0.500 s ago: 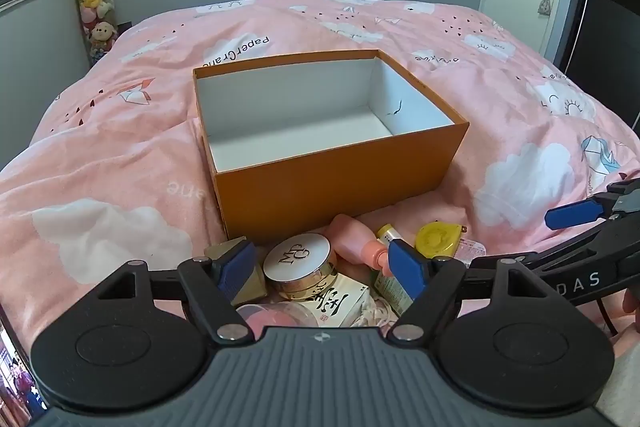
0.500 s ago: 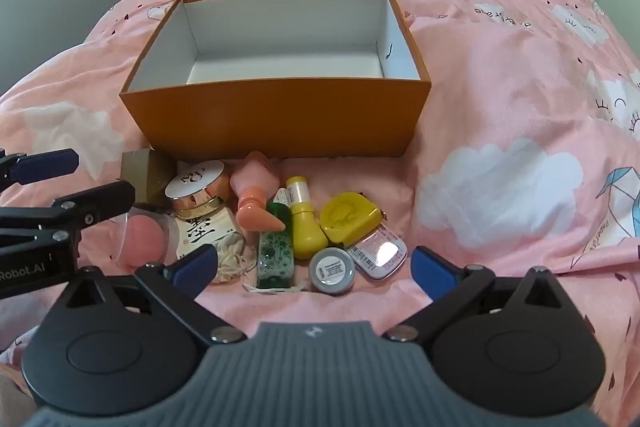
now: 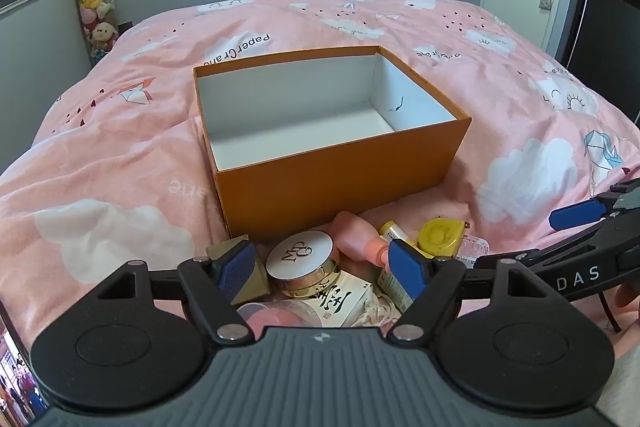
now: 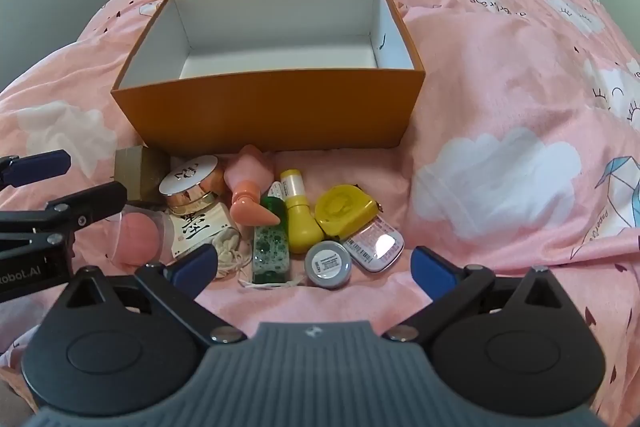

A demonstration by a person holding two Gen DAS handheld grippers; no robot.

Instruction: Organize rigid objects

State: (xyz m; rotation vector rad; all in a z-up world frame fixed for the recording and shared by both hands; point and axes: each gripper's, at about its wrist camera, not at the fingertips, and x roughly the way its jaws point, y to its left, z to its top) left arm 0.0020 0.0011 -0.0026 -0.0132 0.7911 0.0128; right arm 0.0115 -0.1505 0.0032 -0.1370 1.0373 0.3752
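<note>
left wrist view
left gripper [image 3: 320,269]: jaws spread wide, nothing pinched; angled down over the near-left of the pile
under it: compact [image 3: 301,257] sits between the pads, not touched; gold box [image 3: 240,269] partly behind the left pad; white carton [image 3: 346,301] and clear pink case [image 3: 280,313] lower down
box [image 3: 340,175]: orange, open top, white inside, nothing in it; just behind the pile, so each transfer is a short lift
right gripper [image 3: 580,227]: enters from the right edge, one blue pad and a black arm visible, nothing on it
bed [image 3: 120,167]: pink quilt, soft and creased, so items lie tilted against each other

right wrist view
right gripper [image 4: 314,269]: jaws spread wide, holding nothing; aimed down at the near-right of the pile
nearest to it: grey tin [image 4: 328,263], green bottle [image 4: 270,249], white case [image 4: 376,245]
further back: yellow bottle [image 4: 300,217], yellow tape [image 4: 345,213], pink bottle [image 4: 248,191] lying with its neck toward the camera, compact at left
pile: all clustered touching or nearly so, right up against the box's front wall
left gripper: at left edge, over the clear pink case, open

judgement
stage: nothing in the box yet, first pick not made
split: each gripper seems lined up on its own half of the pile, probably to avoid crossing
risk: packed items, a pad may nudge a neighbour on closing
</note>
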